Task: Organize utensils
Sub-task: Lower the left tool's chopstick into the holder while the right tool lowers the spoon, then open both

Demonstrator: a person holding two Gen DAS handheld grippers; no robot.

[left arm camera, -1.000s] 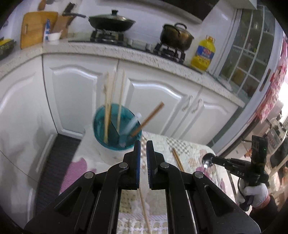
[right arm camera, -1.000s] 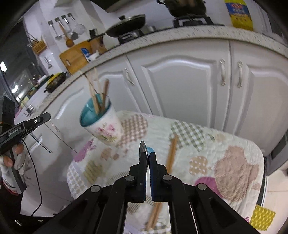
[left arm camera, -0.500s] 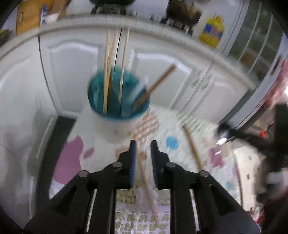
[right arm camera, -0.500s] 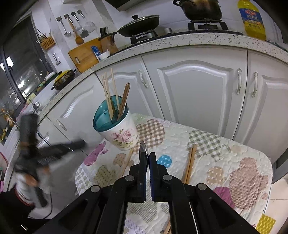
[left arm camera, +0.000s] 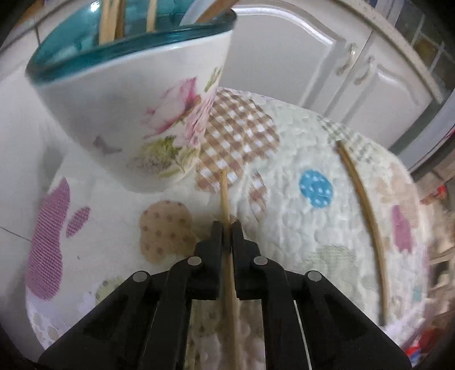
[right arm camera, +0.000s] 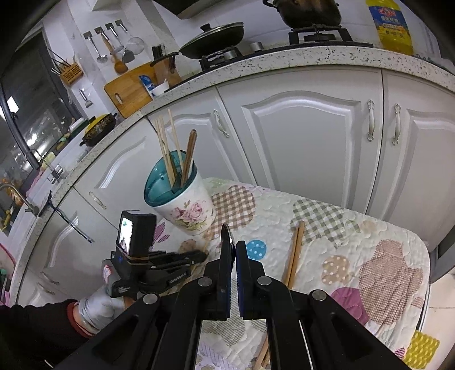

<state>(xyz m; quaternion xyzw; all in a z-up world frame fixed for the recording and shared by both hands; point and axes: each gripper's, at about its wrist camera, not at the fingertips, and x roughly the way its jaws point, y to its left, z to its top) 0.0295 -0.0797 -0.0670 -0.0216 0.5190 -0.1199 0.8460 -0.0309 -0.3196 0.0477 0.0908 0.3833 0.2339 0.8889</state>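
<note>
My left gripper (left arm camera: 226, 227) is down on the quilted cloth (left arm camera: 298, 136), shut on a wooden chopstick (left arm camera: 224, 196) that lies just in front of the floral cup (left arm camera: 136, 113). The cup (right arm camera: 184, 207) has a teal inside and holds several upright chopsticks (right arm camera: 170, 148). A second chopstick (left arm camera: 361, 196) lies loose to the right, seen too in the right wrist view as the chopstick (right arm camera: 295, 250). My right gripper (right arm camera: 233, 244) hovers above the cloth, shut on a metal spoon (right arm camera: 226, 234) whose bowl sticks up past the pads. The left gripper (right arm camera: 203, 256) shows there, held by a gloved hand (right arm camera: 96, 307).
White cabinet doors (right arm camera: 307, 148) stand close behind the small table. Above them runs a speckled counter (right arm camera: 284, 61) with a stove, pans and an oil bottle (right arm camera: 394, 25). The cloth's right edge (right arm camera: 423, 270) drops to the floor.
The left gripper sank from above the cup down to the cloth, opened briefly and shut on the chopstick lying there. The right gripper kept its spoon and hardly moved.
</note>
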